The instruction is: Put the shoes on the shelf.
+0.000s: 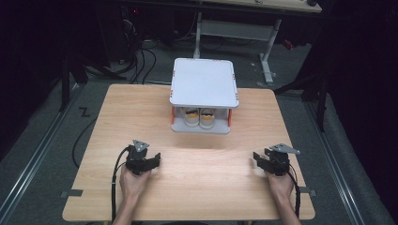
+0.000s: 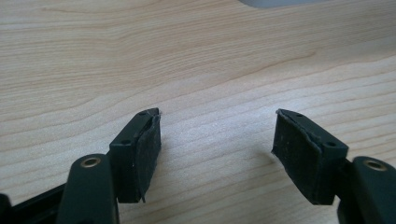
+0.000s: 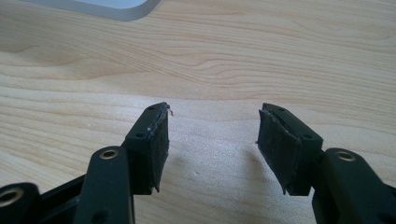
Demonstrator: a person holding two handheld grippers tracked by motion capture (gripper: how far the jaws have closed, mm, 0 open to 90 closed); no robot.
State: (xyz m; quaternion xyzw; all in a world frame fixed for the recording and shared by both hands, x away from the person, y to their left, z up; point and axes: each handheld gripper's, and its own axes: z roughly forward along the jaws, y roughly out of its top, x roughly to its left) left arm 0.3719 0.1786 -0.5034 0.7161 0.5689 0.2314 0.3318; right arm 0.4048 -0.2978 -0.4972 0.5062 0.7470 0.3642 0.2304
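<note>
A white two-level shelf rack (image 1: 203, 82) with orange posts stands at the far middle of the wooden table (image 1: 197, 187). On its lower level sits a pair of white shoes (image 1: 199, 117). My left gripper (image 1: 146, 161) rests low over the table at the near left, a hand behind it. In the left gripper view its jaws (image 2: 217, 140) stand open over bare wood. My right gripper (image 1: 263, 161) is at the near right, and in the right gripper view the jaws (image 3: 212, 137) are open with nothing between them.
The rack's lower white edge (image 3: 107, 8) shows at the top of the right gripper view. Black cables (image 1: 141, 65) lie on the floor beyond the table, and a white desk frame (image 1: 234, 30) stands behind. Bare wood lies between the grippers and the rack.
</note>
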